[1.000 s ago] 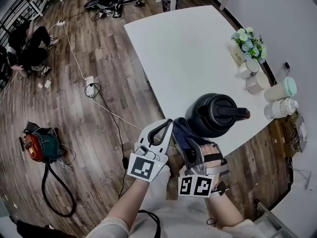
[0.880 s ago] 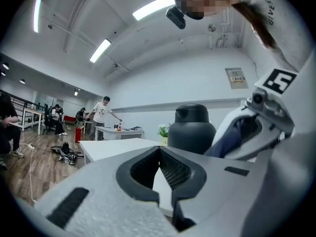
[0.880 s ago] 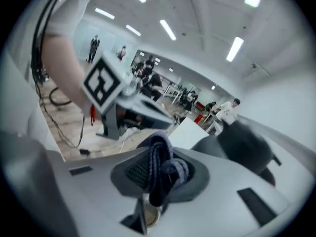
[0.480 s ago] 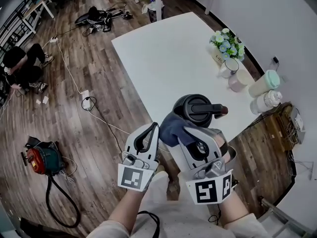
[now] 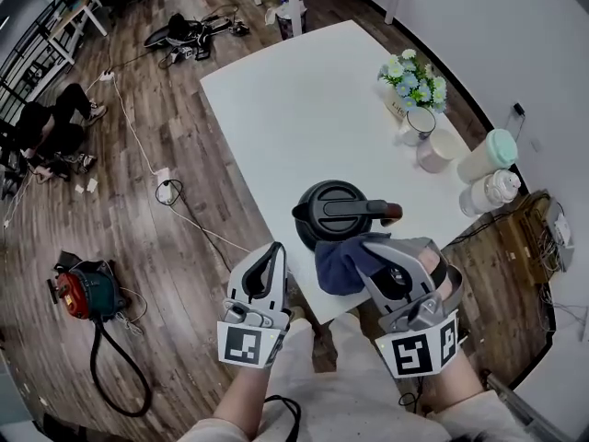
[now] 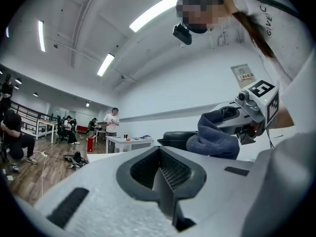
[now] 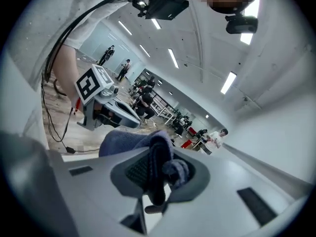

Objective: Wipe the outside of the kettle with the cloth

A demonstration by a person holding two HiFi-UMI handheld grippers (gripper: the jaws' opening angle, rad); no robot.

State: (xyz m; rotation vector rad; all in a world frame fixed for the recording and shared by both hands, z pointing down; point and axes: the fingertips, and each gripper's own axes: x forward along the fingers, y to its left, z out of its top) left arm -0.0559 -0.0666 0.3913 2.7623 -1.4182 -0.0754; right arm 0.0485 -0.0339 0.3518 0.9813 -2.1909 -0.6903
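White table (image 5: 276,90), kettle (image 5: 333,212) crosswise, spout left — right claw (image 7: 157,179) pinching cloth (image 5: 339,265)

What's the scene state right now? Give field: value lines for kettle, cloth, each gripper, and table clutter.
kettle: black, upright, by the near edge of the table
cloth: dark blue, bunched, at the kettle's near side, seems to touch it
right gripper: shut on cloth
left gripper: shut, empty, off the table, left of kettle
clutter: flowers, cups, jars along the right edge
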